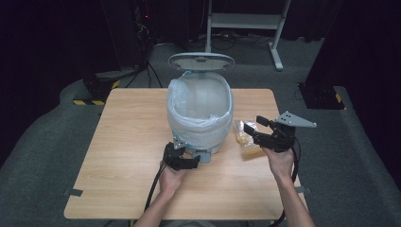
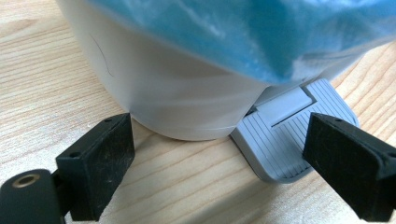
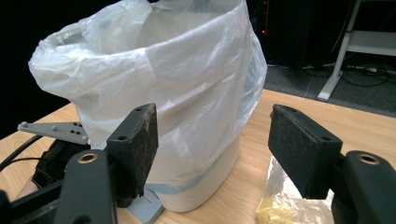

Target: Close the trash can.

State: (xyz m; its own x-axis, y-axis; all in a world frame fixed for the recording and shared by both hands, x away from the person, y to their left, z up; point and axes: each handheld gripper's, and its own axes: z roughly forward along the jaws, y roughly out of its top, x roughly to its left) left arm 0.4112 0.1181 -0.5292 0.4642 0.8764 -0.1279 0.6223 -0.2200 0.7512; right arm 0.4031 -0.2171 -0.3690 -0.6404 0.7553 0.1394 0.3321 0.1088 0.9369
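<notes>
Pressing the bin's grey pedal (image 2: 292,144) with the spread left gripper (image 1: 182,158), lid (image 1: 201,61) up, while lowering the right gripper (image 1: 255,130), jaws spread and empty, toward the snack bag (image 1: 248,137); closing on it likely next.

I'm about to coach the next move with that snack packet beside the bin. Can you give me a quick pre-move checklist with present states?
1. Grey lid of the white pedal bin raised: ok.
2. Left gripper at the grey ribbed pedal: ok.
3. Translucent liner bag mouth open: ok.
4. Right gripper jaws apart: ok.
5. Clear packet of yellow snack gripped: not ok, lying on the wooden table.
6. Pedal pressed: cannot tell.
</notes>
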